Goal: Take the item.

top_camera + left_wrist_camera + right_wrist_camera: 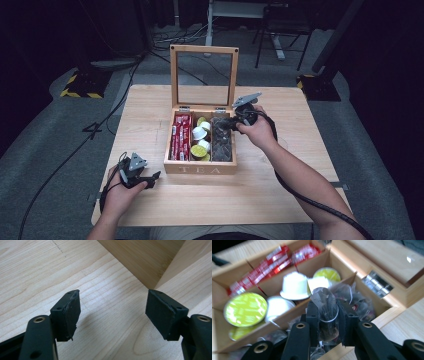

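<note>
A light wooden table with visible grain carries a wooden tea box near its middle. The box's glass-paned lid stands upright. A person's left hand rests near the table's front left corner.

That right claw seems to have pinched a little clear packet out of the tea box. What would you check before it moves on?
1. Right gripper shut on the clear packet: ok, the packet is pinched between the jaws.
2. Packet clear of the other packets in the right compartment: cannot tell, its lower end is hidden.
3. Lid upright, out of the way: ok.
4. Box flat on the table: ok.
5. Left gripper open, holding nothing: ok, only bare table between its jaws.
6. Cups and red sachets in their own compartments: ok.
</note>
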Tool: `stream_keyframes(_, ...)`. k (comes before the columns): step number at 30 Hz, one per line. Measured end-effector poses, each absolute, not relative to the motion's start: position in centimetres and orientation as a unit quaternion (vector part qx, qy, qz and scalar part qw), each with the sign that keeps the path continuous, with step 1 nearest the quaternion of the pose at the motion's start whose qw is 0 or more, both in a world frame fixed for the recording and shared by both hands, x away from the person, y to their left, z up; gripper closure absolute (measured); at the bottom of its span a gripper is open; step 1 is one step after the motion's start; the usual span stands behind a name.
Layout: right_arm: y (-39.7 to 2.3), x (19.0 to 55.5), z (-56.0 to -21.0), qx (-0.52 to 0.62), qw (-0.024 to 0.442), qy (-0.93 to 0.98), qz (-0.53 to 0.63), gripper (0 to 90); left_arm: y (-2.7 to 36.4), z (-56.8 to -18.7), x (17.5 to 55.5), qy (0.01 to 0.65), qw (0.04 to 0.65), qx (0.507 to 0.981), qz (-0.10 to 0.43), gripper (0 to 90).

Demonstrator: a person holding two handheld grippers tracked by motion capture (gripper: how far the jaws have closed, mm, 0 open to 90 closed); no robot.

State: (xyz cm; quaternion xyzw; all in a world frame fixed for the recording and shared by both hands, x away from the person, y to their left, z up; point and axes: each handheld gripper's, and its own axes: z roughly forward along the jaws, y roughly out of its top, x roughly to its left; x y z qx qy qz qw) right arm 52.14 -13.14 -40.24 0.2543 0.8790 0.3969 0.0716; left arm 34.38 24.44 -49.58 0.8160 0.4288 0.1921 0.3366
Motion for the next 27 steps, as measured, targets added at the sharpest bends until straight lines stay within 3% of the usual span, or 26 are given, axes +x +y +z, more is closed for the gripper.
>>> stream_keyframes(18, -19.7, 48.4, -34.5, 0.256, 0.084, 0.830, 0.489, 73.7, 24.4, -49.6, 34.5, 0.435, 0.322, 0.821, 0.182, 29.7)
stream_keyframes(27, -23.9, 46.5, -33.7, 0.274, 0.104, 0.823, 0.486, 73.6, 24.6, -49.9, 34.5, 0.453, 0.319, 0.814, 0.172, 29.9)
